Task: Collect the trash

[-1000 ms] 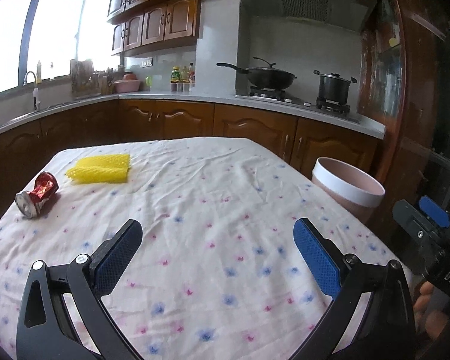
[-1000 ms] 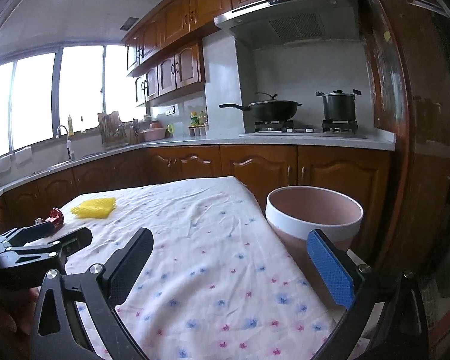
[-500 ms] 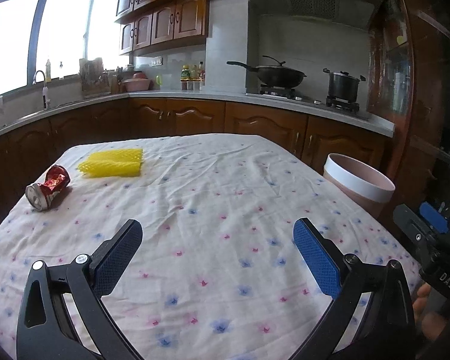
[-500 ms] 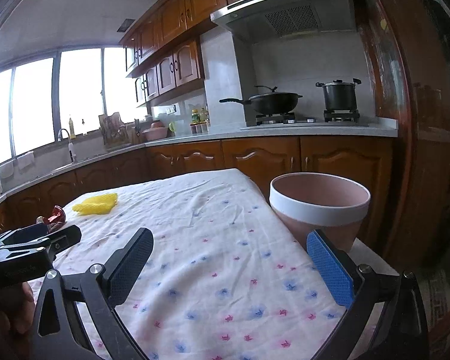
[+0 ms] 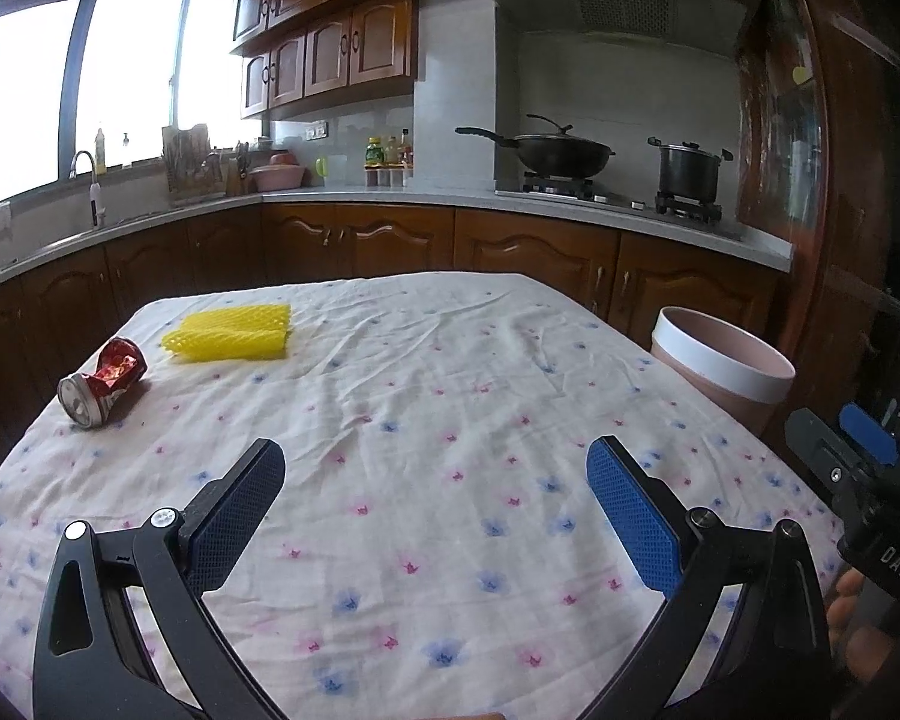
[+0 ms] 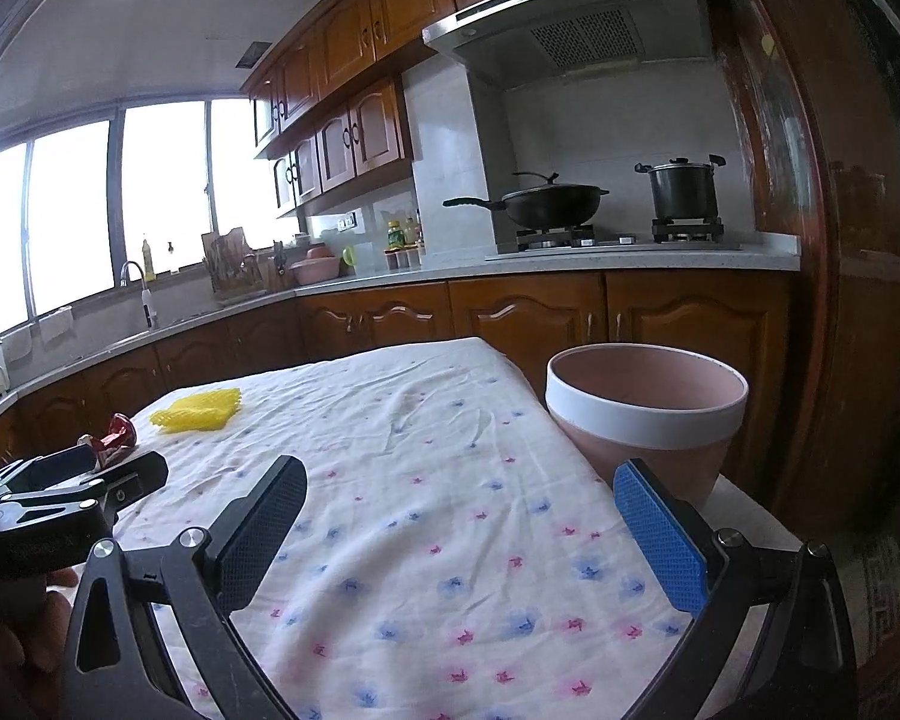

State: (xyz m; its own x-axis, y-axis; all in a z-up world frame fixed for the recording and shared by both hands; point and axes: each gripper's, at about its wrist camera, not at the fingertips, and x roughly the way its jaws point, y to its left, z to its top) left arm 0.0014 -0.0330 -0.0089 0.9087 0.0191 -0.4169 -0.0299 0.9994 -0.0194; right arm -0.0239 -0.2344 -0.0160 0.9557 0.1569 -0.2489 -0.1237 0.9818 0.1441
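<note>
A crushed red can (image 5: 103, 381) lies at the table's left side, with a yellow foam net (image 5: 229, 333) just behind it. A pink bin with a white rim (image 5: 723, 366) stands off the table's right edge. My left gripper (image 5: 435, 501) is open and empty over the near middle of the table. My right gripper (image 6: 459, 531) is open and empty near the right edge, close to the bin (image 6: 645, 405). The can (image 6: 114, 435) and net (image 6: 198, 411) also show far left in the right wrist view, the can partly hidden by the left gripper.
A floral white cloth covers the table (image 5: 426, 384). Wooden kitchen cabinets and a counter (image 5: 360, 198) run behind, with a wok (image 5: 561, 153) and a pot (image 5: 687, 171) on the stove. A dark wooden door frame (image 5: 828, 192) stands at the right.
Both grippers have drawn back and tilted up slightly, so the table sits lower and farther in view. Both stay open and empty.
</note>
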